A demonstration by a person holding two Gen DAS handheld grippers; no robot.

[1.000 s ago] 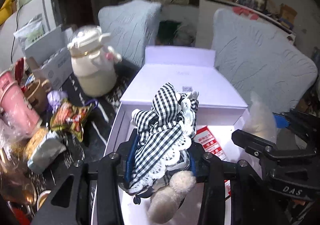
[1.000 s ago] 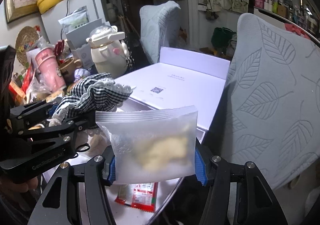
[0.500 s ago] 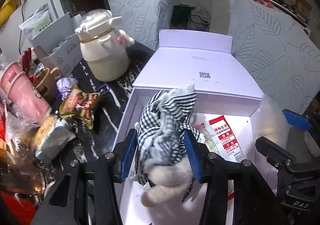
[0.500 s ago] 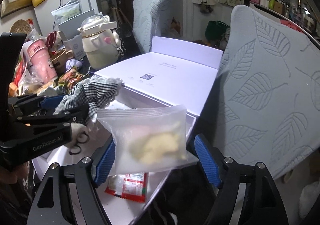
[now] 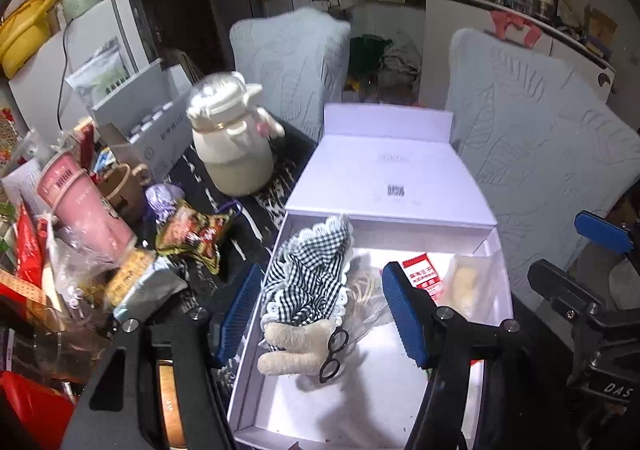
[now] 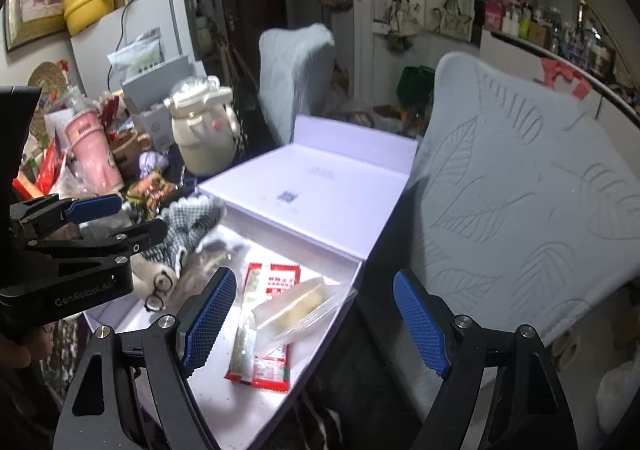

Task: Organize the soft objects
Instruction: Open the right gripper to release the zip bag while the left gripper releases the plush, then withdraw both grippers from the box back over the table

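Presently, we find both grippers — left gripper (image 5: 320, 314) and right gripper (image 6: 312, 318) — just opened, nothing between them. The doll (image 5: 308, 290) and zip bag (image 6: 298, 308) lie in the box (image 5: 256, 382); the bag rests near the rim — we judge it could slide out.

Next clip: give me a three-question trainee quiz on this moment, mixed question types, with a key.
1. True or false: the left gripper is clamped on the plush doll.
2. Multiple choice: the clear zip bag lies A) on the black table, B) in the white box, partly over the red packet, C) between the pads of the right gripper.
3. Fill in: the doll wears a black-and-white ____ dress.

Key:
1. False. The jaws have just been opening; the doll lies in the box between them, unpressed.
2. B. The right gripper's jaws have just been opening, with nothing gripped.
3. Checked.
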